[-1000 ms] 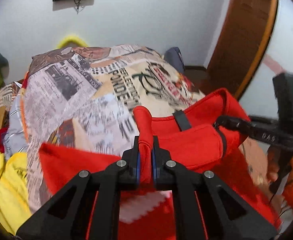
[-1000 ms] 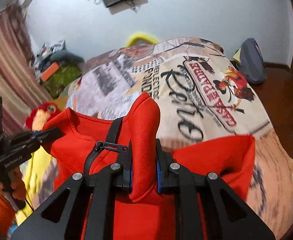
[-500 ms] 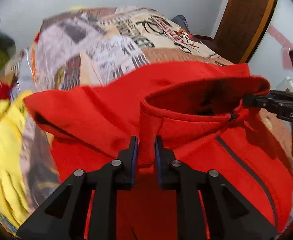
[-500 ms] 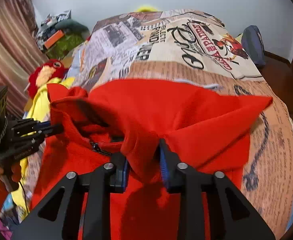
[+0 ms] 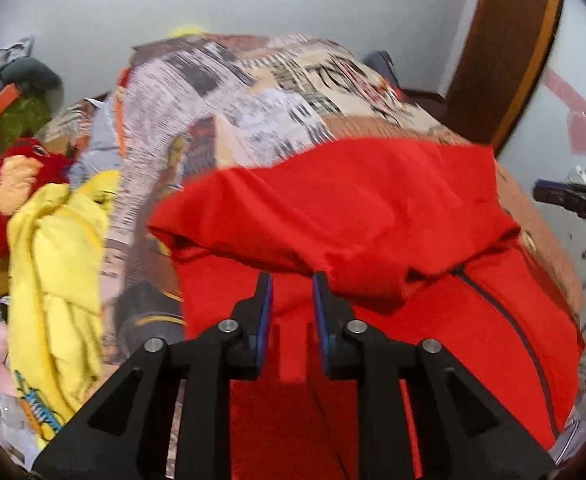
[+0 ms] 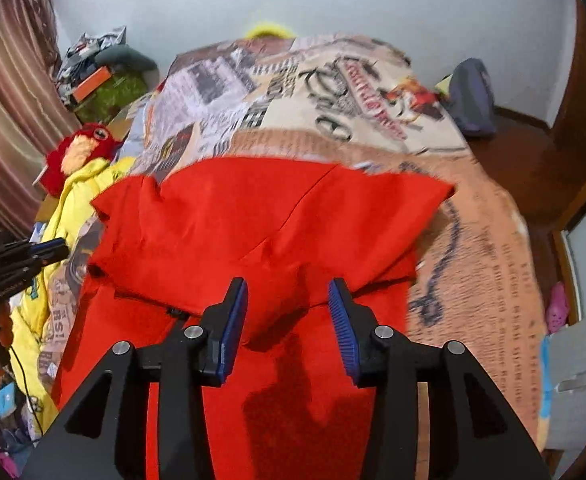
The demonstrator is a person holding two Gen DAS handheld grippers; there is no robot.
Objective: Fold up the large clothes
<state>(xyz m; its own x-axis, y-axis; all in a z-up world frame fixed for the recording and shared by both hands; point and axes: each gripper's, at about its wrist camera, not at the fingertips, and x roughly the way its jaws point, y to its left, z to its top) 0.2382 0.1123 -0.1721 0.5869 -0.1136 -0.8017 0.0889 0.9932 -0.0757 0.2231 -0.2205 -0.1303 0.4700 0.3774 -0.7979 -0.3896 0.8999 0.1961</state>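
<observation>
A red zip-up hoodie point(image 5: 373, 208) lies spread on the bed, its upper part folded over the body; its dark zipper runs down the right side. My left gripper point(image 5: 291, 292) hovers over the fold's near edge. Its jaws are opening, and the pads touch no cloth. In the right wrist view the same hoodie point(image 6: 261, 216) fills the middle. My right gripper point(image 6: 289, 312) stands over a loose hanging fold, jaws opening, pads clear of the fabric. Each gripper shows at the other view's edge: the right gripper point(image 5: 569, 200) and the left gripper point(image 6: 25, 256).
A printed newspaper-pattern bedspread point(image 6: 333, 92) covers the bed. A crumpled yellow garment point(image 5: 57, 264) and a red plush toy point(image 5: 13, 184) lie at the left. A blue bag point(image 6: 471, 96) sits on the floor beyond the bed. A wooden door point(image 5: 505, 52) stands at the right.
Both grippers were shut on pinches of red fabric. They carried the upper part over the body, then opened and let the cloth drop.
</observation>
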